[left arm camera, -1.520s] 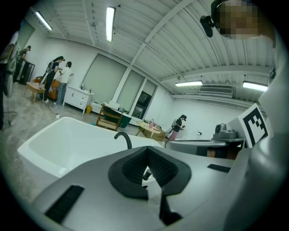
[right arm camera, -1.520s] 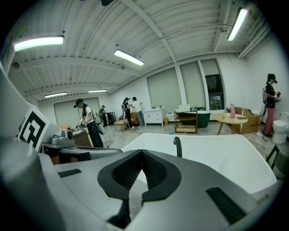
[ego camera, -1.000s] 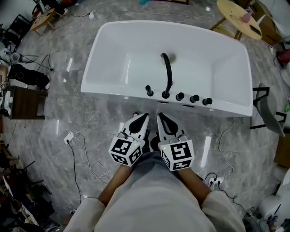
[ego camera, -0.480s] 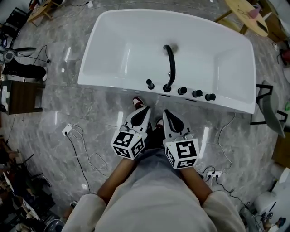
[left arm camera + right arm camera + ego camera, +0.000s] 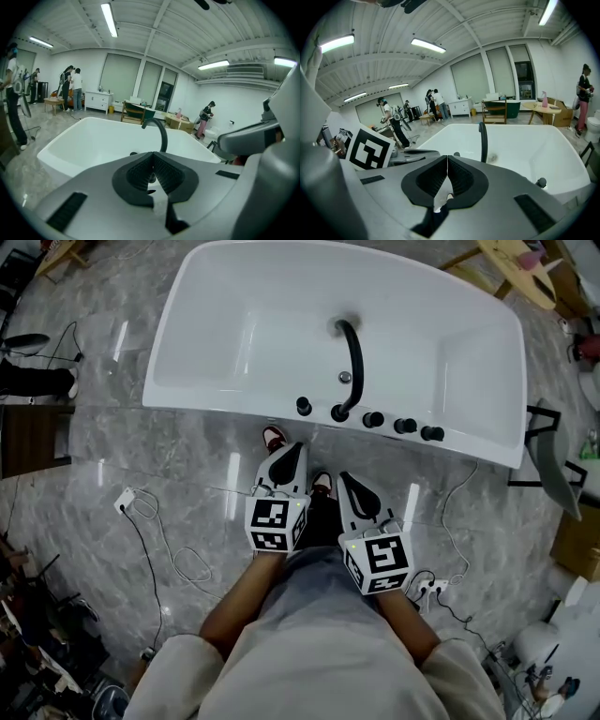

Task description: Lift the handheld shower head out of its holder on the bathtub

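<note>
A white bathtub (image 5: 197,343) lies across the top of the head view, with a curved black spout (image 5: 353,357) over it and a row of black fittings (image 5: 373,418) on its near rim. The leftmost fitting, a black upright piece (image 5: 304,406), stands apart from the others; I cannot tell which one is the shower head. My left gripper (image 5: 291,454) is shut and empty, a short way in front of the rim. Beside it, my right gripper (image 5: 349,482) is also shut and empty. The left gripper view shows the left gripper (image 5: 152,157) aimed at the spout (image 5: 160,131). The right gripper (image 5: 447,161) points at the tub (image 5: 543,145).
Cables and a power strip (image 5: 127,501) lie on the marble floor at the left, another strip (image 5: 427,589) at the right. A black chair (image 5: 553,465) stands right of the tub, a round wooden table (image 5: 516,263) behind it. People stand far off (image 5: 75,86). My shoe (image 5: 274,439) is near the tub.
The tub has slid up and grown slightly in the head view as I came closer. Both grippers have sunk lower, and a shoe has come into sight near the left gripper. Both stay shut.
</note>
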`<act>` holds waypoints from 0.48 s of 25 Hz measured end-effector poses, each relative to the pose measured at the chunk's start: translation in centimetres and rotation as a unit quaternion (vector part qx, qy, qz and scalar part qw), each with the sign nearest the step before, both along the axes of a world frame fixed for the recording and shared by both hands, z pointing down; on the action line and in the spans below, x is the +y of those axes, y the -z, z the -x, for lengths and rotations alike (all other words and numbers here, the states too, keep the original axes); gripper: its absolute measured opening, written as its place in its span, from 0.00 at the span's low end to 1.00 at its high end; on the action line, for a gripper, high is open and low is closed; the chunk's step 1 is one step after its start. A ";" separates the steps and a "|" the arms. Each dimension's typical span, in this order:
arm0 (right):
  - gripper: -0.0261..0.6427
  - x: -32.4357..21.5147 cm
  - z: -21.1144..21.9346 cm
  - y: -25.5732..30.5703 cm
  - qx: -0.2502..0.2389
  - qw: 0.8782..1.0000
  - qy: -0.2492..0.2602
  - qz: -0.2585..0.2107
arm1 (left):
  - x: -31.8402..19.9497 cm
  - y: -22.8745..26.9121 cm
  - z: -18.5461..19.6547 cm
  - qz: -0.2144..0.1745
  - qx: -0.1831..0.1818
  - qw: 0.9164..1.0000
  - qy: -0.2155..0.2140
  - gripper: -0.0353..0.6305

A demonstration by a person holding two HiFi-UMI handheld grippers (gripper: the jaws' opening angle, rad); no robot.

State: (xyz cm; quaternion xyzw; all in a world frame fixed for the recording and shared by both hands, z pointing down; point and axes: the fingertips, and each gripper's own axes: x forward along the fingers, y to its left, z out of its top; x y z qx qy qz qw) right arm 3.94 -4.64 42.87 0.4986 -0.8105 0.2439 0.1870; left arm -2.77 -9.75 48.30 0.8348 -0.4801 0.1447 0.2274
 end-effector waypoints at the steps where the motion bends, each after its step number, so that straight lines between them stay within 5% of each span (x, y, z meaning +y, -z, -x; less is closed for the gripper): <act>1: 0.06 -0.1 -0.1 -0.2 0.003 1.000 -0.002 0.003 | -0.4 -0.7 0.2 0.006 -0.004 1.000 0.006 0.06; 12: 0.06 -3.6 3.2 -2.4 0.006 1.000 0.010 0.009 | -3.5 -5.3 0.6 0.028 -0.009 1.000 0.001 0.06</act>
